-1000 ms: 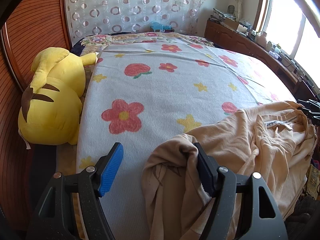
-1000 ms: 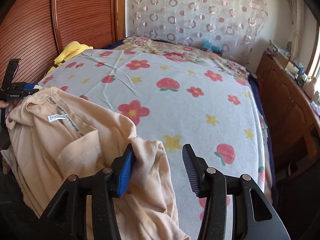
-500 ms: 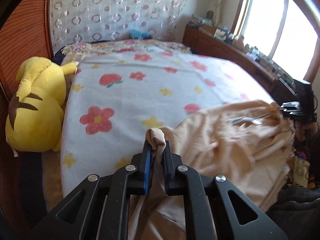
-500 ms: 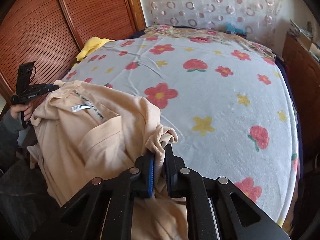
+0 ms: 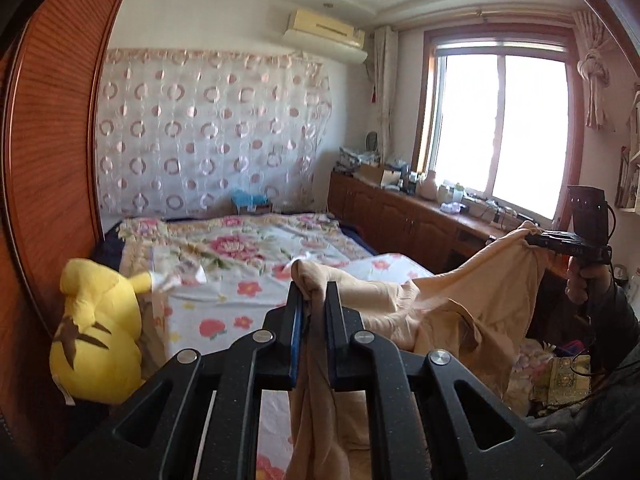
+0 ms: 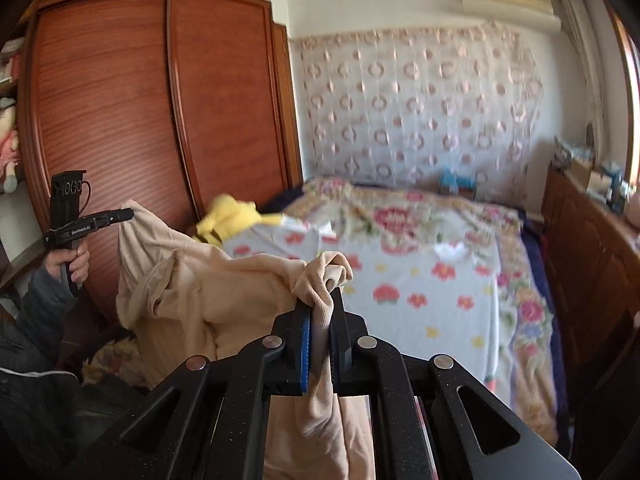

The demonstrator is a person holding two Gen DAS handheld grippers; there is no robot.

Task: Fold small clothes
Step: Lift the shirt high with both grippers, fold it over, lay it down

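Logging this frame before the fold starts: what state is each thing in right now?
left gripper: shut on a bunched corner of the garment
right gripper: shut on another corner
beige garment: lifted, sagging between the grippers, unfolded
yellow plush toy: lying at the bed's edge
bed: covered by a flowered sheet
wardrobe doors: closed

Two wrist views, aimed along the claws over the bed (image 5: 256,280)

Each fisheye is set close behind its own claw. The patterned curtain (image 5: 208,132), yellow plush toy (image 6: 232,220) and beige garment (image 6: 224,292) are shared; the opposite claw is seen at each frame's edge.
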